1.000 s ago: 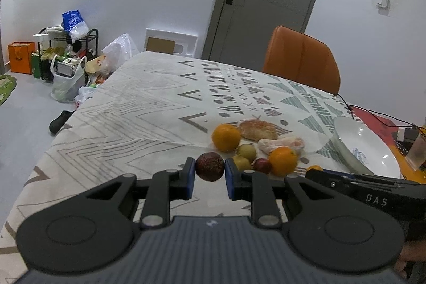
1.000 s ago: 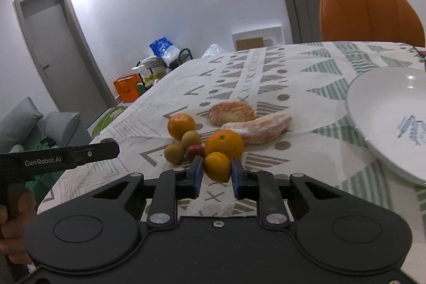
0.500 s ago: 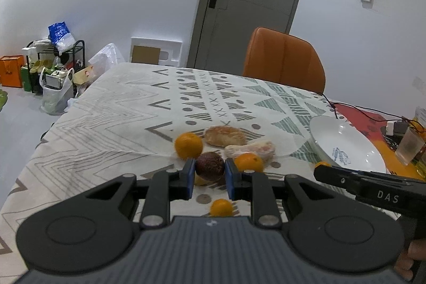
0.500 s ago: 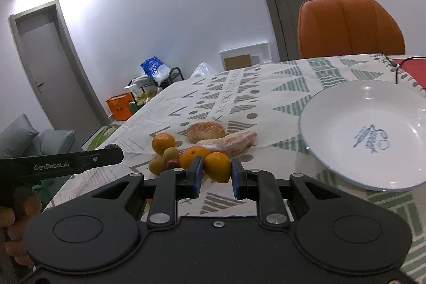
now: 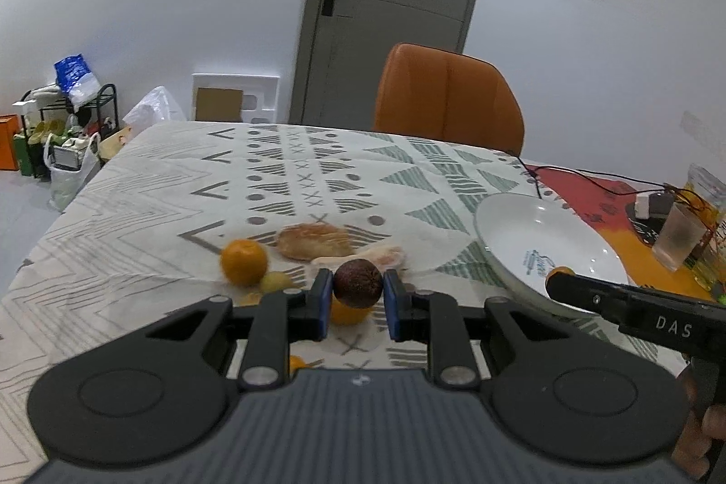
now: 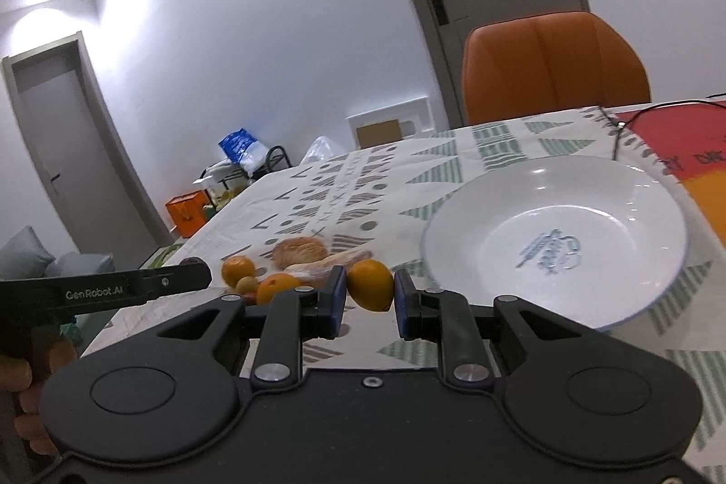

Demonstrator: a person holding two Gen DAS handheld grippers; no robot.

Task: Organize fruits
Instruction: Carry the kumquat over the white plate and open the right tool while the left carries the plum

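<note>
My left gripper (image 5: 357, 298) is shut on a dark brown round fruit (image 5: 357, 283), held above the patterned tablecloth. In the right wrist view my right gripper (image 6: 370, 300) is shut on a small orange fruit (image 6: 370, 285), left of the white plate (image 6: 635, 289), which is bare inside. The plate (image 5: 508, 243) lies to the right in the left wrist view, with the right gripper's arm across its near rim. On the cloth remain an orange (image 5: 243, 261), a green fruit (image 5: 276, 281), a second orange (image 6: 277, 285), a peeled citrus piece (image 5: 385, 256) and a flat bun (image 5: 313, 241).
An orange chair (image 5: 447, 103) stands at the table's far side. A clear cup (image 5: 678, 239), a black cable (image 5: 585, 173) and a red-orange mat (image 5: 603, 198) lie right of the plate. Bags and a rack (image 5: 68, 130) sit on the floor at left.
Both grippers, each still shut on its fruit, have moved to the right toward the white plate and risen a little. The fruit pile has slid left in both views.
</note>
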